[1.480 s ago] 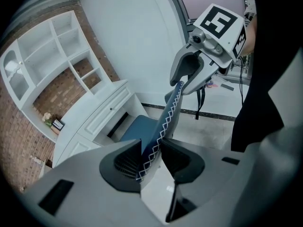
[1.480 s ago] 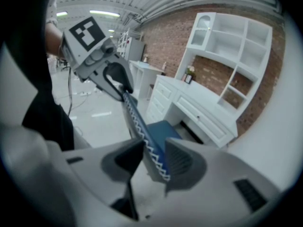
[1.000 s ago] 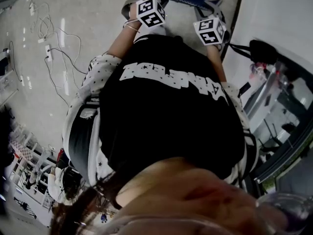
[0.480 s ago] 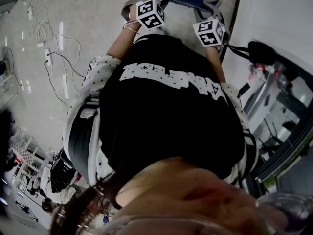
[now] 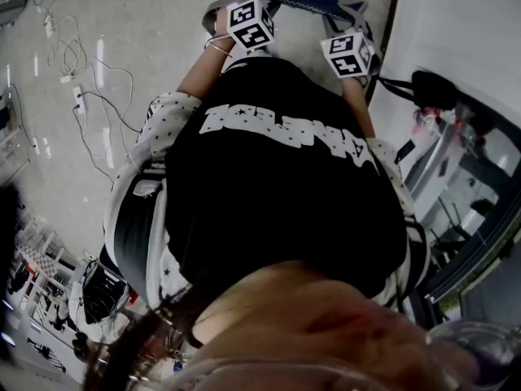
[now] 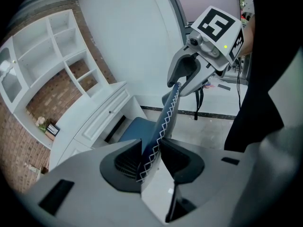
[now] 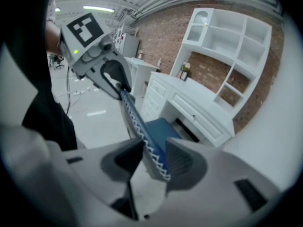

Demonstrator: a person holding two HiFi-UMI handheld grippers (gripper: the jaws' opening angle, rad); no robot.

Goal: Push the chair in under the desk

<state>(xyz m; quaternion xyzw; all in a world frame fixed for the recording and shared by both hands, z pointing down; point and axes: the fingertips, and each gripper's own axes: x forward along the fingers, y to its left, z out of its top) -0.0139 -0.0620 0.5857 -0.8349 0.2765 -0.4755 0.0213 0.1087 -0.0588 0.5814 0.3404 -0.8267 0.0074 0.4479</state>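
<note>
Pale floor [image 5: 155, 31] with a brick wall [image 7: 161, 30] behind. The white desk [image 7: 191, 100] stands against the wall, drawers along its front and an open shelf unit [image 7: 232, 44] on top. The head view is mostly the person's black shirt [image 5: 285, 186], with both arms stretched forward. The chair [image 6: 164, 122], blue with white zigzag stitching along the backrest edge, stands on the floor facing the desk. Its seat is just in front of the knee opening; I can't tell if any of it is under the top. Left gripper [image 6: 150, 151] is clenched on the top edge of the backrest, pads pressing on both faces. Right gripper [image 7: 154, 157] is likewise clamped on the same edge, further along, so the two are apart on one rail. Each gripper view shows the other gripper at the far end of the backrest. Marker cubes [image 5: 251, 21] show above the shirt in the head view. Loose cables [image 5: 89, 76] lie on the floor to the person's left, well away from the chair.
</note>
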